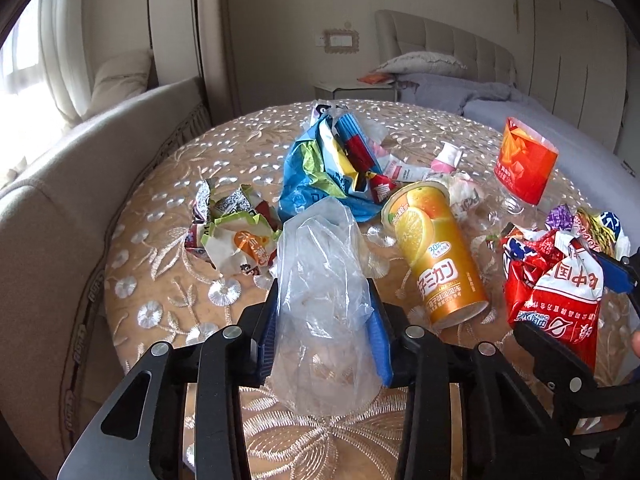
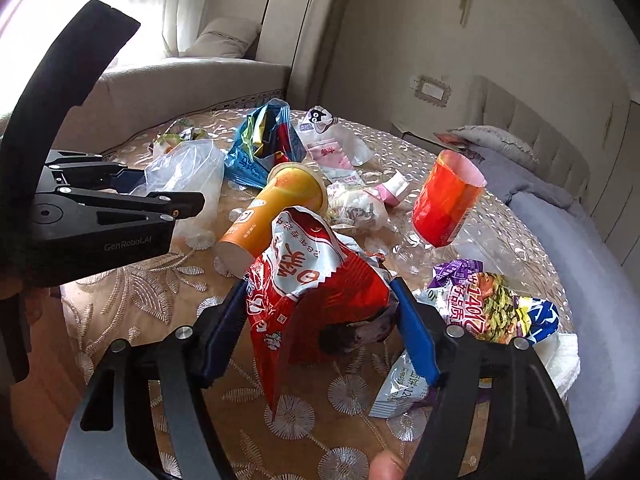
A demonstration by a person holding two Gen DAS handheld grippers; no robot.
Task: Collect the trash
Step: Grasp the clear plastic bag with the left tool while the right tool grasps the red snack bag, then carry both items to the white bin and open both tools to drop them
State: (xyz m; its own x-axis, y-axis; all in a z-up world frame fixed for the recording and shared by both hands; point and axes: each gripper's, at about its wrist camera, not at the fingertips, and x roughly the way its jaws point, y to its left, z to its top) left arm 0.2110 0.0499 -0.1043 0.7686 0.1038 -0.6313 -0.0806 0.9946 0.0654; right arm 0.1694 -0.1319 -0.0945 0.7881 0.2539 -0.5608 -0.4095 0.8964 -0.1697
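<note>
- Left gripper (image 1: 322, 320) clamped on a crumpled clear plastic bag (image 1: 320, 280), blue pads pressed against both its sides, low over the round table (image 1: 160, 280).
- Right gripper (image 2: 316, 328) astride a red-and-white snack wrapper (image 2: 312, 280) – blue pads touching its crumpled flanks, jaws still fairly wide.
- Lying on its side between the two catches: an orange drink cup (image 1: 434, 252), mouth turned away.
- Further back, a blue bag (image 1: 320, 176) stuffed with wrappers; to its left a green-and-white wrapper (image 1: 236, 236).
- Far right – a red sleeve (image 1: 524, 160) on a clear bottle, a purple packet (image 2: 472, 292) just beside the right gripper.
</note>
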